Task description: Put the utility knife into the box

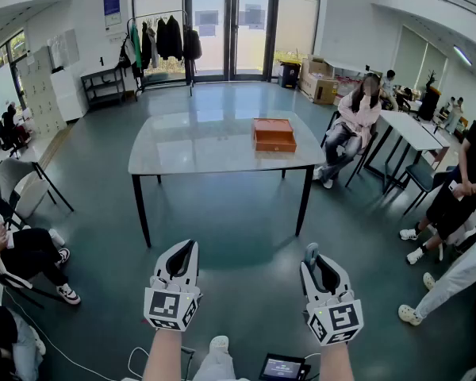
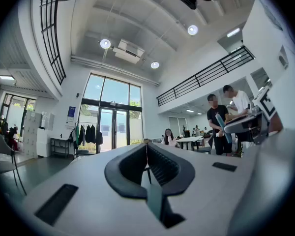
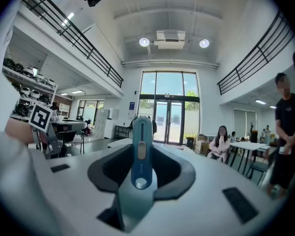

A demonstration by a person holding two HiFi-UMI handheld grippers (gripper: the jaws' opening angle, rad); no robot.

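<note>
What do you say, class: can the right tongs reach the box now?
Probably not yet: the box sits on the table far ahead of the right tongs, open floor between. Nothing blocks the walk there.

- I see a grey-topped table (image 1: 198, 145) on dark legs, standing mid-floor.
- A seated person in a pink top (image 1: 357, 116) is just beside its far right corner.
- Dark coats (image 1: 168, 38) hang on a rack near the glass doors (image 1: 226, 26).
- Cardboard boxes (image 1: 319, 84) sit right of those doors.
- A black chair (image 1: 12, 182) stands at my left.
</note>
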